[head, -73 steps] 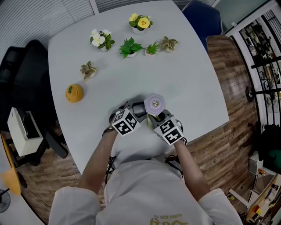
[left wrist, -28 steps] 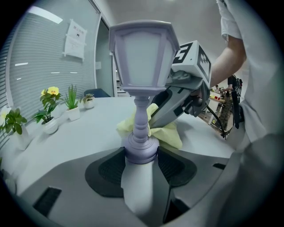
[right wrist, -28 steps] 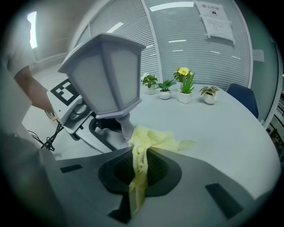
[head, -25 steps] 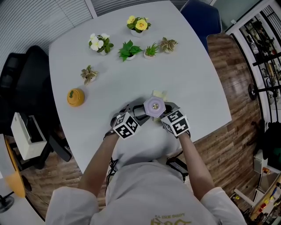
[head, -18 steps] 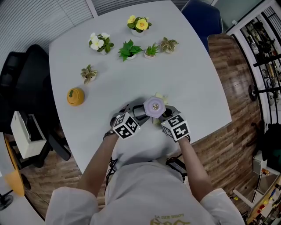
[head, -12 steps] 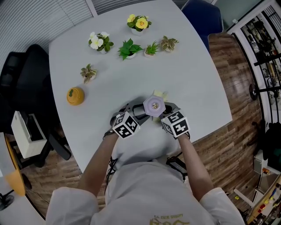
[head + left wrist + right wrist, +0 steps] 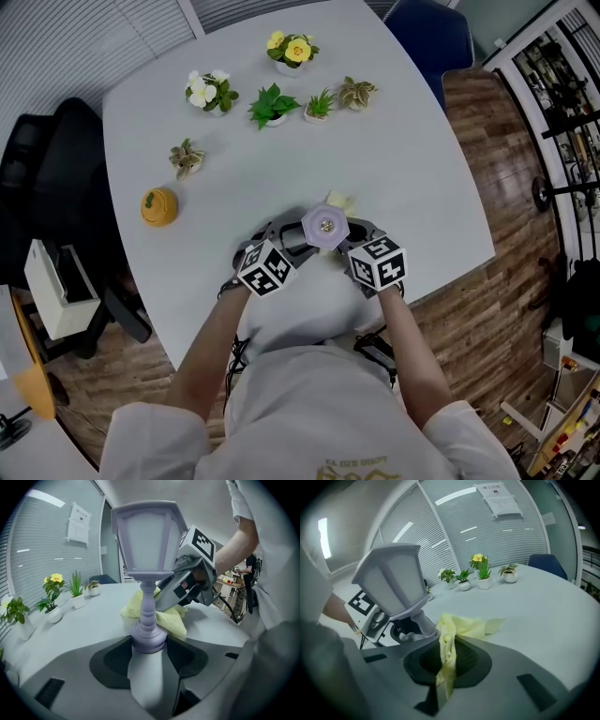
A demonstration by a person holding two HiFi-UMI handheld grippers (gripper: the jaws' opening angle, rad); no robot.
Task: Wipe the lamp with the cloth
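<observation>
Lamp [image 7: 325, 226] is held upright close to the counter's [image 7: 403, 159] near edge, directly in front of the person. Its long axis is vertical, with the lantern head up and the round foot down. The left gripper's [image 7: 147, 644] jaws are clamped on that foot. The right gripper's [image 7: 446, 656] jaws are pinched together on the yellow cloth [image 7: 452, 630], bunched just beyond the lamp's stem. Past the lamp, bare counter runs to the potted plants [image 7: 274, 101]. An orange object [image 7: 158, 205] sits well to the lamp's left.
</observation>
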